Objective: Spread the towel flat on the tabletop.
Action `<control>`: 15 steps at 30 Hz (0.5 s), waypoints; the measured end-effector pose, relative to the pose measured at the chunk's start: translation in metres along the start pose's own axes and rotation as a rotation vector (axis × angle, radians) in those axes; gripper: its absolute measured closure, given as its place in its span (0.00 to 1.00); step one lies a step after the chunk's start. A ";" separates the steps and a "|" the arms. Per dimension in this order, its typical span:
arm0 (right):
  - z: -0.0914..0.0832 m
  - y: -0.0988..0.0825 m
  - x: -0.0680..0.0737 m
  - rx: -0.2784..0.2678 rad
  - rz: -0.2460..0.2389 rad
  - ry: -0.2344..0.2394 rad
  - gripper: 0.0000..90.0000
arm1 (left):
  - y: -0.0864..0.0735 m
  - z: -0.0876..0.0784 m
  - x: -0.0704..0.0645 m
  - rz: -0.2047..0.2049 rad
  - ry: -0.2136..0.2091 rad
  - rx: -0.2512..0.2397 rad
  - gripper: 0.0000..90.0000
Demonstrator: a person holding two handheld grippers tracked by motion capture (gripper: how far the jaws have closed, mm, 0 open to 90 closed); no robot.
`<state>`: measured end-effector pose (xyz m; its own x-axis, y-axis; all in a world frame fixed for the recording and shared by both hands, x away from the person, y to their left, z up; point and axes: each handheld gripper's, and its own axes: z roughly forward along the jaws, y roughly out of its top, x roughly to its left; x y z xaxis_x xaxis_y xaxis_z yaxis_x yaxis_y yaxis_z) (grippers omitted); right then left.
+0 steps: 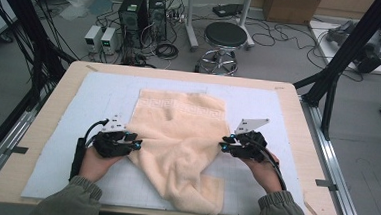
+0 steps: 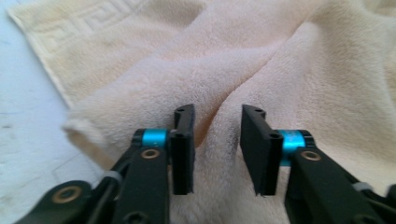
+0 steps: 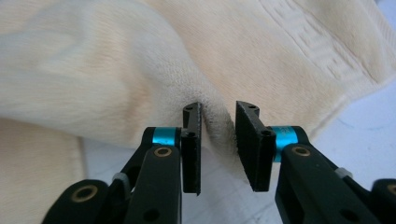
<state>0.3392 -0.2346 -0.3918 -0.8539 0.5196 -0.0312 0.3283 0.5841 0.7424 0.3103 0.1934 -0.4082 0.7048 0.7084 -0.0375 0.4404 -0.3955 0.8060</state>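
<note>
Both claws spread, nothing pinched: left claw [image 1: 137,143] and right claw [image 1: 223,142] flank towel [image 1: 179,142] folds. Bite deeper before lifting edges evenly.

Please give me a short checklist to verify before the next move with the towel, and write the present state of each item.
1. Left gripper open: ok; its fingers stand apart, with a ridge of the towel in the gap and neither pressing on it.
2. Right gripper open: ok; a fold of the towel's edge sits between its fingers, not pinched.
3. Both grippers at opposite side edges of the towel: ok, seen in the high view.
4. Towel flat: not ok; it is bunched, with the near part folded over.
5. Towel fully on the white mat: ok.
6. Which layer each gripper would catch: cannot tell.
</note>
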 end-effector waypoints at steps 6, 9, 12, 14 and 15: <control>-0.015 -0.006 0.024 -0.056 -0.055 0.015 0.76 | -0.013 -0.022 -0.011 0.003 -0.030 -0.033 0.65; -0.010 -0.012 0.034 -0.060 -0.071 0.045 0.74 | -0.020 -0.021 -0.018 0.019 -0.049 -0.017 0.63; 0.003 -0.015 0.040 -0.027 -0.078 0.080 0.70 | -0.023 -0.010 -0.022 0.040 -0.078 0.034 0.63; 0.016 -0.016 0.044 0.003 -0.097 0.100 0.65 | -0.024 0.002 -0.026 0.064 -0.099 0.079 0.63; 0.024 -0.015 0.047 0.019 -0.107 0.109 0.62 | -0.024 0.007 -0.028 0.072 -0.109 0.098 0.63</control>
<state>0.3044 -0.2040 -0.4202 -0.9231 0.3829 -0.0358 0.2394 0.6451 0.7256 0.2836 0.1795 -0.4308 0.7901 0.6110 -0.0497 0.4349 -0.5015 0.7479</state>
